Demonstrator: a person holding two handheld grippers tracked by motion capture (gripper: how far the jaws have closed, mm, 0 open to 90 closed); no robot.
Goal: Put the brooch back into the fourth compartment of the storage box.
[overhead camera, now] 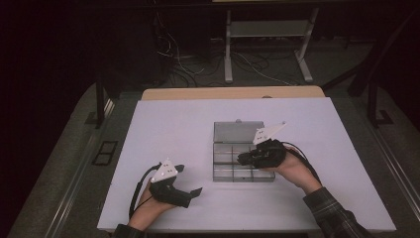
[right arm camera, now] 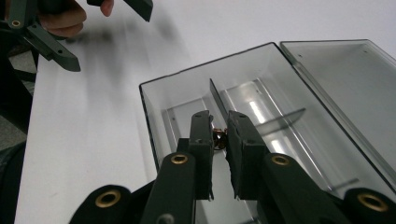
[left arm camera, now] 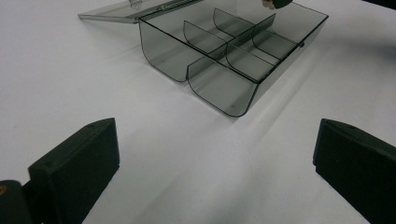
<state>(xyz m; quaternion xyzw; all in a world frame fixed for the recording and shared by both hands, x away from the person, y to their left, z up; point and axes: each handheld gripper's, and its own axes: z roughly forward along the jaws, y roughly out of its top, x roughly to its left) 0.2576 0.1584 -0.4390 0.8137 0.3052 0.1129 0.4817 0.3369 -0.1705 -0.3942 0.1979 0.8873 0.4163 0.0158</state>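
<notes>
A clear grey compartment box (overhead camera: 223, 148) (left arm camera: 219, 88) (right arm camera: 177, 88) sits mid-table with its lid (overhead camera: 237, 131) (right arm camera: 345, 93) folded flat behind it. My right gripper (overhead camera: 241, 158) (right arm camera: 219, 126) hangs over the box's near-right compartments, shut on a small brass-coloured part (right arm camera: 218, 138). That part (left arm camera: 271, 3) also peeks in above the box's far side in the left gripper view. My left gripper (overhead camera: 190, 179) (left arm camera: 215, 140) (right arm camera: 100, 30) rests low over the table, left of and nearer than the box. Its jaws are open wide and hold nothing. The compartments I can see hold nothing.
The box stands on a white table top (overhead camera: 163, 124) with bare surface on every side of it. A wooden edge (overhead camera: 233, 92) runs along the back. Beyond it are a metal stand (overhead camera: 270, 29) and loose cables on a dark floor.
</notes>
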